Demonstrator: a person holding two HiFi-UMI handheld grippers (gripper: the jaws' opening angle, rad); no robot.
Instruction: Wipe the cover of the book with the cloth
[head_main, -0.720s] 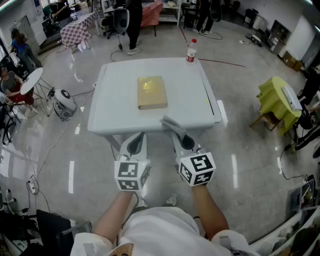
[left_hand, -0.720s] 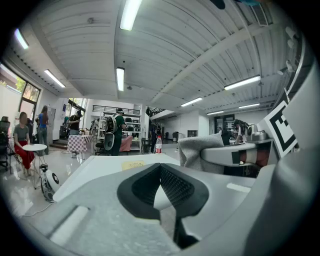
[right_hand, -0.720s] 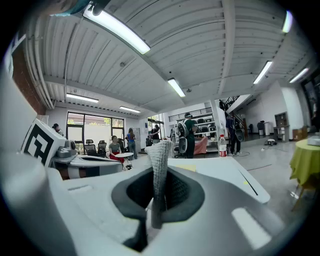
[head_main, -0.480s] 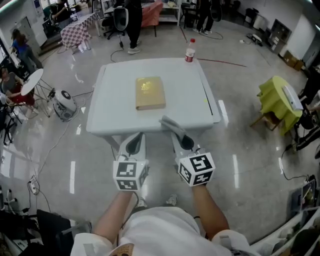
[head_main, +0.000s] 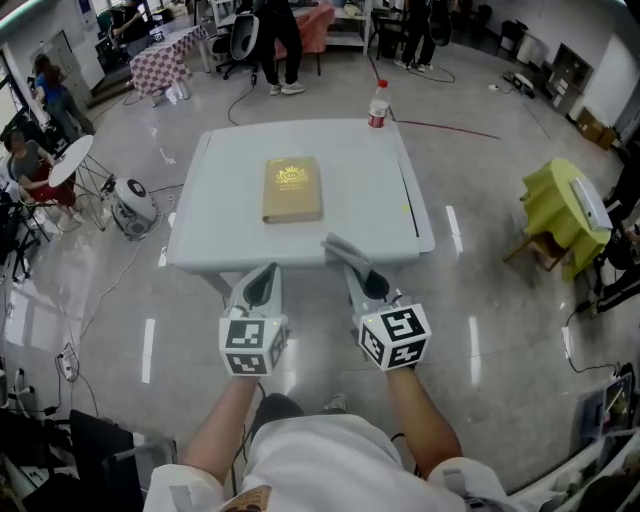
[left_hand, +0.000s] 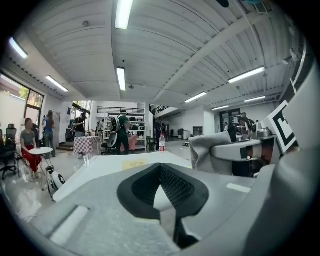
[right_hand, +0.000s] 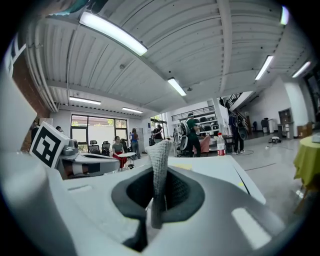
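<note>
A tan book (head_main: 292, 188) with a gold emblem lies closed and flat in the middle of the white table (head_main: 350, 215). Both grippers hover side by side just short of the table's near edge, below the book. My right gripper (head_main: 362, 275) is shut on a grey cloth (head_main: 340, 247), which sticks out past the jaws toward the table. In the right gripper view the cloth (right_hand: 160, 160) stands pinched upright between the pads. My left gripper (head_main: 266, 273) is shut with nothing in it. In the left gripper view the book (left_hand: 131, 163) shows as a yellow patch on the tabletop.
A plastic bottle (head_main: 377, 104) with a red cap stands at the table's far right edge. A robot vacuum-like device (head_main: 128, 205) and cables lie on the floor to the left. A yellow-draped stand (head_main: 560, 215) is at the right. People stand and sit in the background.
My left gripper has drifted slightly left and down in the head view. The table and book sit a little lower in frame as the head moved. The right gripper keeps the cloth.
</note>
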